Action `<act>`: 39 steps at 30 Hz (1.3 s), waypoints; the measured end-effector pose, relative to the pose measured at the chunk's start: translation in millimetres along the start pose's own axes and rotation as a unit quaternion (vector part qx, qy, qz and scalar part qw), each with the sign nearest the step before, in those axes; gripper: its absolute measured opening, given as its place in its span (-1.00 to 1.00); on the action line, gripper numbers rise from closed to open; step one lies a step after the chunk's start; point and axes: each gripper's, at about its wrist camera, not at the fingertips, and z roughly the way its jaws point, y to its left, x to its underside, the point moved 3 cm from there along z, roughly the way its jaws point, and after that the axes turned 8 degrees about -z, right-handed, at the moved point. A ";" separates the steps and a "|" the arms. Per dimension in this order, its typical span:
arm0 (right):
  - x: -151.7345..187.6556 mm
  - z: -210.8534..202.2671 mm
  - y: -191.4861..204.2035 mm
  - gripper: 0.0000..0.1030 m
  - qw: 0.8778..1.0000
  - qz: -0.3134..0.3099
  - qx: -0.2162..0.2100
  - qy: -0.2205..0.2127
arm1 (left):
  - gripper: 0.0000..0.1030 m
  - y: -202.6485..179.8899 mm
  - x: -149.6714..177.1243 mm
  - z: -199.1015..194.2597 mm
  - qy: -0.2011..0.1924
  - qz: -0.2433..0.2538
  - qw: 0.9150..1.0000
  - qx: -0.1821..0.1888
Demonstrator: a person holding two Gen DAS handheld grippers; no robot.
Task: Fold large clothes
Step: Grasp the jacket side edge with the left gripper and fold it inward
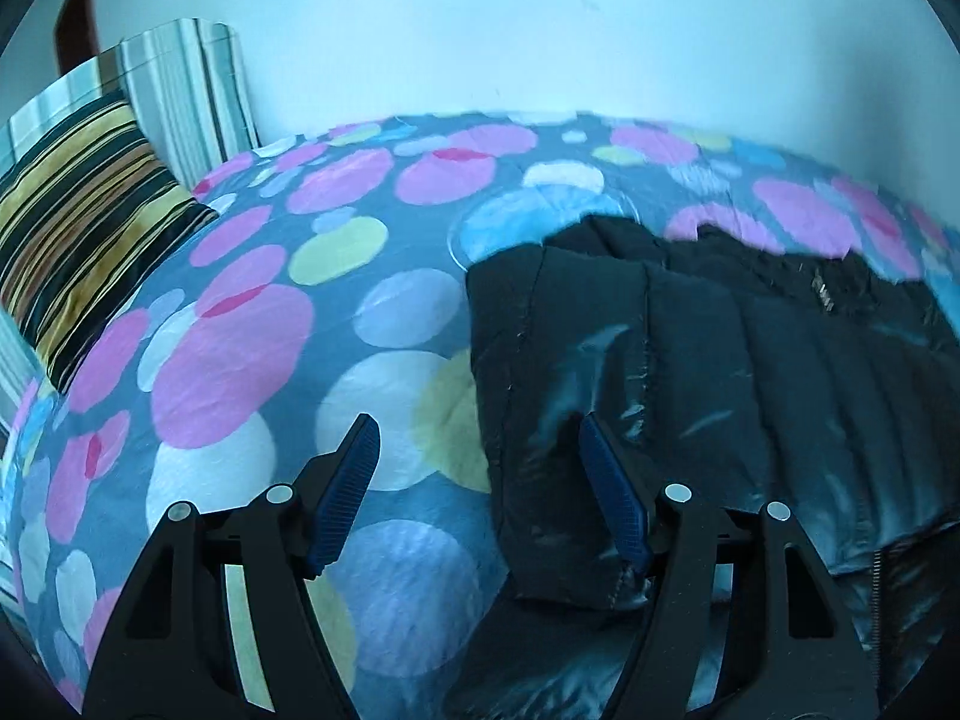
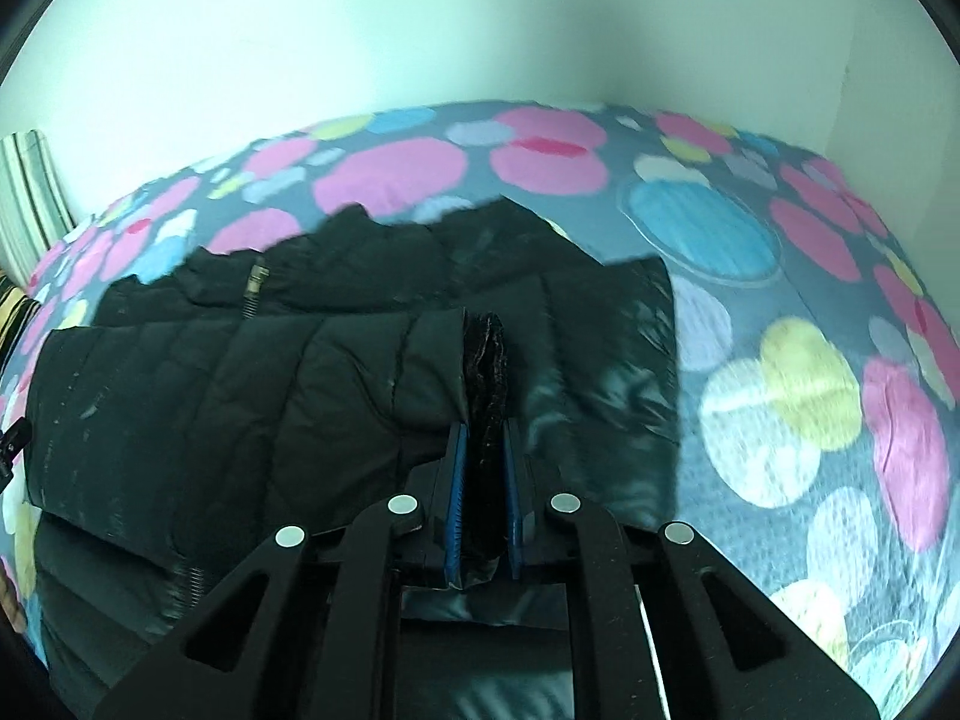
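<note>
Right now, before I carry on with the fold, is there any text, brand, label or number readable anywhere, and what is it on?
None readable.
Black puffer jacket: no visible label or print; its metal zipper pull is too small and blurred to show any marking.
Dotted bedspread: coloured circles only, no words.
Striped cushion: stripes only.
Wall: blank.

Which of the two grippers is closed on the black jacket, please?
The right gripper, pinching a jacket cuff; the left gripper stands open.
</note>
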 end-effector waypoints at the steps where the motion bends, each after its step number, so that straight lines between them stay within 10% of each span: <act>1: 1.6 4.1 -0.3 -0.78 1.000 -0.003 0.001 0.004 | 0.36 -3.9 1.6 6.3 0.008 0.009 1.000 -0.006; 18: 9.1 16.7 2.7 -0.66 1.000 -0.015 0.004 0.007 | 0.40 -13.8 6.4 13.2 0.005 0.050 0.998 -0.040; 26: -16.9 -24.8 20.4 -0.40 0.999 -0.012 -0.021 -0.043 | 0.40 -35.5 -14.8 -25.1 -0.036 0.042 0.998 0.018; 39: 1.8 32.4 55.1 -0.30 0.998 -0.049 -0.035 0.007 | 0.49 -75.9 14.9 26.8 0.024 0.071 0.997 0.034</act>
